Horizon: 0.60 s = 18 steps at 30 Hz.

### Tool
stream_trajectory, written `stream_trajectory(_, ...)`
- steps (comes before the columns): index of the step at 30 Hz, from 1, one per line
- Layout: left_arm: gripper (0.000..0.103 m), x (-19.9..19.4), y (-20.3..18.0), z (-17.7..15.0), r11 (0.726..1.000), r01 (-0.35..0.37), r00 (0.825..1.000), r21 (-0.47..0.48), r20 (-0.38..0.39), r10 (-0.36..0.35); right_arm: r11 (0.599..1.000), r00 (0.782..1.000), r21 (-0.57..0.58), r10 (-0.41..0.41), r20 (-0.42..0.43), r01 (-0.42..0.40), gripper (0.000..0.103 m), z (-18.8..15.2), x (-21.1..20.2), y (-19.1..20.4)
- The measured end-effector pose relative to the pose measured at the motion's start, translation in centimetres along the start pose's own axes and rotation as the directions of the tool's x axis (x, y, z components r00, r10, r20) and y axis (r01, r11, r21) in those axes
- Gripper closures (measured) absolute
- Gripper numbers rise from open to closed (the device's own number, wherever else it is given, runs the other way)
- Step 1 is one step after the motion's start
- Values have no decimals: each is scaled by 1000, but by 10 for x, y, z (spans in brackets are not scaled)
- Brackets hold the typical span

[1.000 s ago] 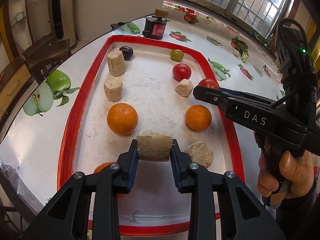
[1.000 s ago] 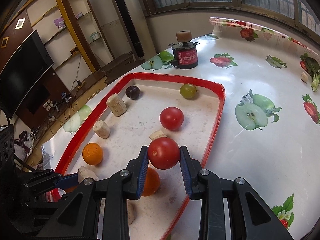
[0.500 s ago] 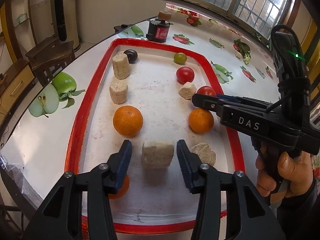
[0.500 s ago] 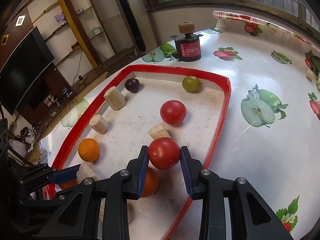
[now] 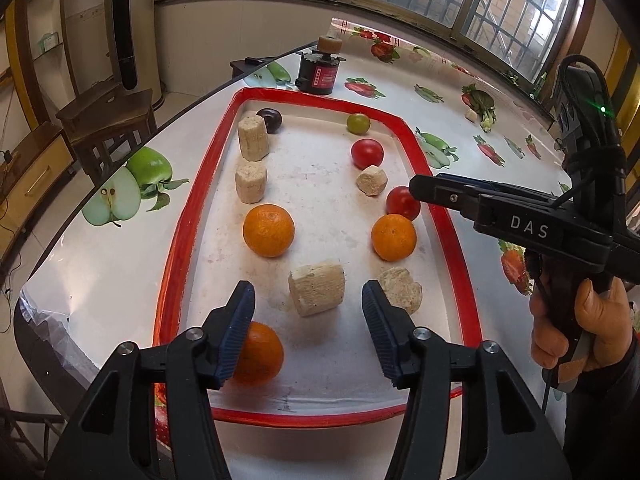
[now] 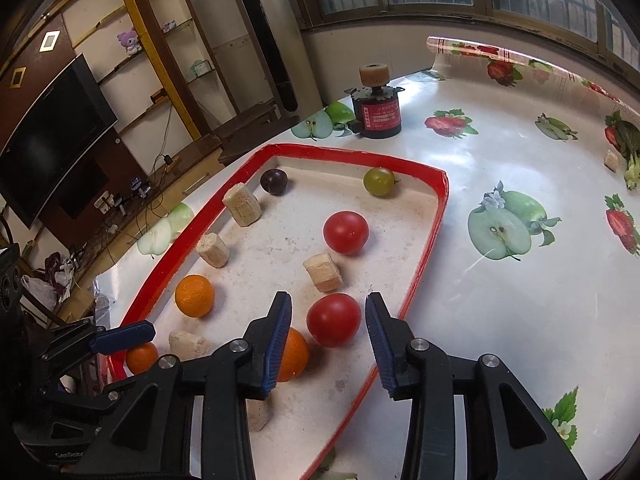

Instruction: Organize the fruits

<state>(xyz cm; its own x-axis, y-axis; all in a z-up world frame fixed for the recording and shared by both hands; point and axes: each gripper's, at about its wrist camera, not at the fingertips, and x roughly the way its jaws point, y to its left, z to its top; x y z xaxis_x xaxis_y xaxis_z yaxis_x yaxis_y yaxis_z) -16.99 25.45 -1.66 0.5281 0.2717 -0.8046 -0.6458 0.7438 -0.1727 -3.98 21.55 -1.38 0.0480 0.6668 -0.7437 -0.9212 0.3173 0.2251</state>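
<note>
Left wrist view: my left gripper [image 5: 308, 312] has just been opening and now gapes wide, holding nothing. The beige chunk [image 5: 317, 288] lies free between the tips on the red-rimmed tray [image 5: 184, 216], touching neither pad. Oranges sit at 11 o'clock [image 5: 269, 230], 1 o'clock [image 5: 393, 237] and 7 o'clock [image 5: 256, 354] of it.

Right wrist view: my right gripper [image 6: 327, 318] has just been opening, jaws slightly parted. The near tomato [image 6: 333, 320] rests on the tray between them, narrow gaps either side, not held. A second tomato [image 6: 345, 232] sits at its 12 o'clock, an orange [image 6: 294, 354] touching at 8 o'clock.
</note>
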Motion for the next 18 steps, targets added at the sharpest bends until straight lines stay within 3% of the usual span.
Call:
stream_trajectory(5,48,-14,-2,-5,999,-27,999,31,22,26,998,1000,-55,10,14,-9,53,-3,-19,2)
stream_trajectory(9,48,-22,-3,-12,998,-45,999,44,30,44,992,1000,-124,25,5,-24,51,-10,-30,6)
stream_trajectory(12,48,-27,-3,-18,996,-68,997,53,34,66,979,999,-202,29,-14,-31,39,-18,-36,12)
stream_trajectory(18,31,-40,-2,-29,990,-123,991,67,62,119,929,998,-365,39,-56,-57,30,-39,-48,29)
